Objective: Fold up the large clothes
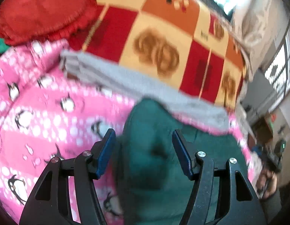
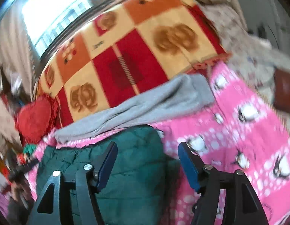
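Note:
A dark green quilted jacket (image 1: 156,161) lies on a pink penguin-print blanket (image 1: 41,112). My left gripper (image 1: 143,136) is open right above a raised fold of the jacket, with nothing between its blue pads. In the right wrist view the jacket (image 2: 130,159) lies folded in a block on the pink blanket (image 2: 238,131). My right gripper (image 2: 147,150) is open over the jacket's right edge, empty. A folded grey garment (image 1: 145,86) lies just beyond the jacket; it also shows in the right wrist view (image 2: 145,105).
A bed cover with red, orange and cream squares (image 1: 163,37) stretches beyond the clothes. A red frilled cushion (image 1: 43,9) lies at the far left. A window (image 2: 56,15) and curtains stand behind the bed. Both views are motion-blurred.

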Motion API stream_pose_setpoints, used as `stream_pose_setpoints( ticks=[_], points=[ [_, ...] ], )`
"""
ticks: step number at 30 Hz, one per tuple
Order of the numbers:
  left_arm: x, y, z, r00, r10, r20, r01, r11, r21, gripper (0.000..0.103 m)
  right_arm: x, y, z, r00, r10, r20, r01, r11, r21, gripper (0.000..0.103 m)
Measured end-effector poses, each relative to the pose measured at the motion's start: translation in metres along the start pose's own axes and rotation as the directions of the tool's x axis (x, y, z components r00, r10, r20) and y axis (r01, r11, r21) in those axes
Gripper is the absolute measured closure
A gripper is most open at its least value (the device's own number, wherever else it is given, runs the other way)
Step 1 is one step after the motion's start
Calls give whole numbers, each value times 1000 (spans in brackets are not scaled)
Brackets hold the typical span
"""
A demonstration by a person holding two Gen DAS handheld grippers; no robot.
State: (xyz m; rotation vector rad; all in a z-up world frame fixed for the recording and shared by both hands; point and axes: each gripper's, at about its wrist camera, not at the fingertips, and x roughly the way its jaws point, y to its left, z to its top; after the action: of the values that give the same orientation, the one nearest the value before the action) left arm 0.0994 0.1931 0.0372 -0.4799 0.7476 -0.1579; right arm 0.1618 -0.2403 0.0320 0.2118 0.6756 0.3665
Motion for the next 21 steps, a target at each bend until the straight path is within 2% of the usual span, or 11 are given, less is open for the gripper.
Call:
stream_pose_setpoints(
  ticks=[2,4,7,9,12,14,18,21],
  points=[
    [3,-16,4,1000,11,16,-11,1000,16,40,14,26,0,999,-21,-34,19,997,-70,33],
    [16,-36,3,1000,20,1,-20,996,84,40,32,51,-3,997,-56,-54,48,989,-139,33],
    [46,-54,-5,996,90,-20,-86,987,133,40,50,66,-8,993,-116,-18,112,979,-168,33],
    [69,-56,-9,986,156,-61,-147,980,133,40,64,64,-10,993,-113,-29,107,981,-161,33],
    [92,-56,-18,974,204,-97,-187,970,158,40,99,50,-22,977,-134,-164,107,981,-161,32],
    [102,-54,-25,969,224,-105,-204,964,173,38,117,37,-32,965,-140,-220,108,982,-153,26],
    [112,-57,-30,960,255,-112,-229,952,203,32,125,33,-36,968,-128,-216,97,985,-145,14],
    [115,-57,-32,956,267,-121,-237,946,220,30,127,34,-38,969,-132,-209,100,983,-155,11]
  ],
)
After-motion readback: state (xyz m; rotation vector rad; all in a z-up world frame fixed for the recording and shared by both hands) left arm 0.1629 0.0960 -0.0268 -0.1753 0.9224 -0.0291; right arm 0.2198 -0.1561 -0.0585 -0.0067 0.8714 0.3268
